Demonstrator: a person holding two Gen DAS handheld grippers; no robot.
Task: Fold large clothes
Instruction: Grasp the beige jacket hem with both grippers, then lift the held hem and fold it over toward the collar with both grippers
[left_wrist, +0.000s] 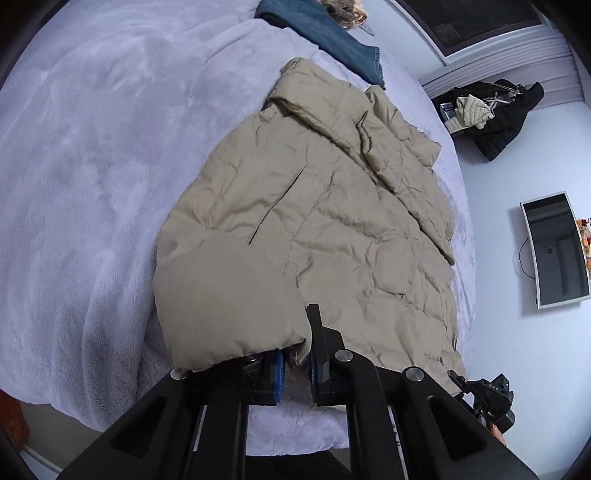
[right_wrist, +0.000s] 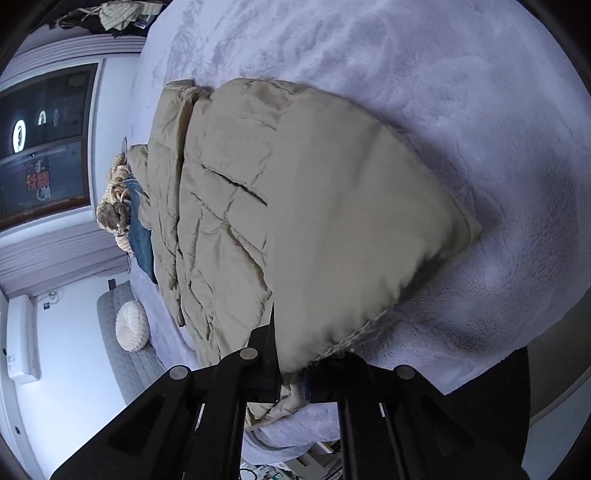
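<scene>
Left of jacket: broad bare blanket (left_wrist: 92, 184), room to pass.
Far end: jeans (left_wrist: 343, 44) and a knit bundle (left_wrist: 345, 14) block.
Right: beige jacket (left_wrist: 314, 206) runs near the bed edge, little room.

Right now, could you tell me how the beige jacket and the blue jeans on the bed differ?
The jacket is beige, puffy and quilted; the jeans are blue, thin denim. The jacket lies near, with both grippers shut on its hem; the jeans lie beyond its collar, untouched. Both rest on the pale blanket.
</scene>
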